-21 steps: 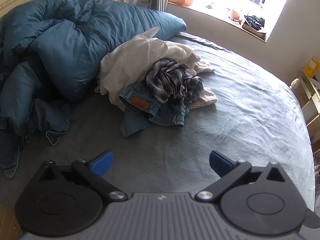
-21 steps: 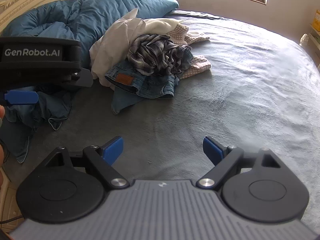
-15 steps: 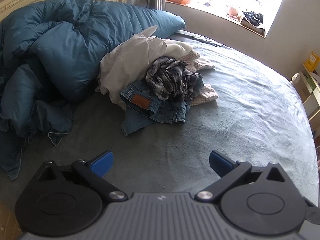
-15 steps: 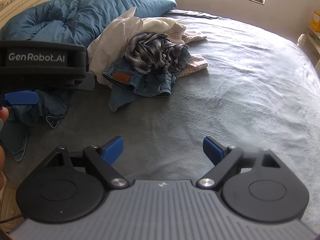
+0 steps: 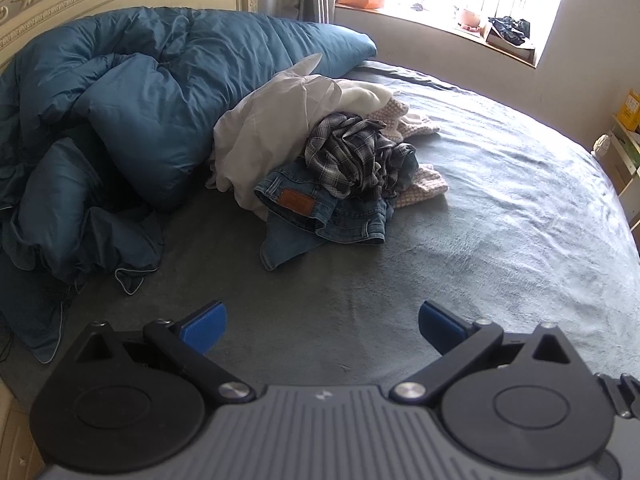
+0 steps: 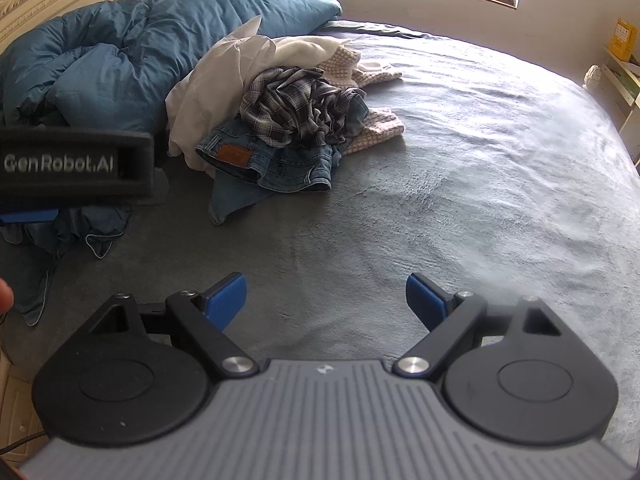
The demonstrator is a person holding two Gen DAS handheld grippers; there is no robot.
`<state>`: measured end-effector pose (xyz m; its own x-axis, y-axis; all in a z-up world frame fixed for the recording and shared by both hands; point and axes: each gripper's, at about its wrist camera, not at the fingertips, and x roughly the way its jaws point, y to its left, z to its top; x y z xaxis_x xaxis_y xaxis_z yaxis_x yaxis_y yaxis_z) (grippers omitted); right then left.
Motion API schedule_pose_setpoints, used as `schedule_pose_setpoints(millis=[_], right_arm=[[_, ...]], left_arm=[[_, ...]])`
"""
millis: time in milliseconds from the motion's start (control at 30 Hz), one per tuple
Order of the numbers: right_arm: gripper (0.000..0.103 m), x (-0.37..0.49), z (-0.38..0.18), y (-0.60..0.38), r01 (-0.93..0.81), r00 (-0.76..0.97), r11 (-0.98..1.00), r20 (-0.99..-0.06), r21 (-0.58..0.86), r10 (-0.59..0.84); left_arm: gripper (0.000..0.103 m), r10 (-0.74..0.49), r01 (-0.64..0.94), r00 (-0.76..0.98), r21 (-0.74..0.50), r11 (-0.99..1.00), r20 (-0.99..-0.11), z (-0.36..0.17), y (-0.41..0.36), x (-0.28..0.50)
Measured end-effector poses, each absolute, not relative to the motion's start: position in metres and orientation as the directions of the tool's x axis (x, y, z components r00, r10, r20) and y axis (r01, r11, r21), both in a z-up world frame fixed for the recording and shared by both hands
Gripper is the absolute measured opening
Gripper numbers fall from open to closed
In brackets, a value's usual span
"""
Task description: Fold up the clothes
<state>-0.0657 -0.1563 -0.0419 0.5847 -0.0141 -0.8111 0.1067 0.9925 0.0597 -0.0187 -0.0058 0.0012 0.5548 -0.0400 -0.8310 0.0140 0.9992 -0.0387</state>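
Your left claw [image 5: 322, 328] and right claw [image 6: 326, 298] are both wide open and empty; the messy pile of plaid, denim and white clothes [image 5: 340, 160] sits at twelve o'clock, well apart

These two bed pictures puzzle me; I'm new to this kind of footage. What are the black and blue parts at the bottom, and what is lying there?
Each picture comes from a camera on a hand-held gripper, looking along its fingers. One shows the left gripper, the other the right gripper; both are open and hold nothing. On the grey bed sheet lies an unfolded pile: a plaid shirt on denim jeans, a white garment and a checked pink cloth. A blue duvet is bunched beside it.
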Motion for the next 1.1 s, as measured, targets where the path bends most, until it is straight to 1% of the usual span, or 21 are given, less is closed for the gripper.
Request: schedule_pose_setpoints(millis=[400,1100], right_arm=[[0.087,-0.0661,-0.0403,-0.1542,0.112,0.583,0.992,-0.812,0.049,-0.026],[0.087,-0.0602,-0.0410,-0.1514,0.127,0.577,0.991,-0.816,0.050,-0.032]], left_arm=[[0.103,-0.021,0.021,0.558,-0.012,1.000,-0.829,-0.0014,-0.0076,-0.0237],[0.103,-0.032,0.054,0.555,-0.003,0.999,-0.831,-0.0011,-0.0131,-0.0186]])
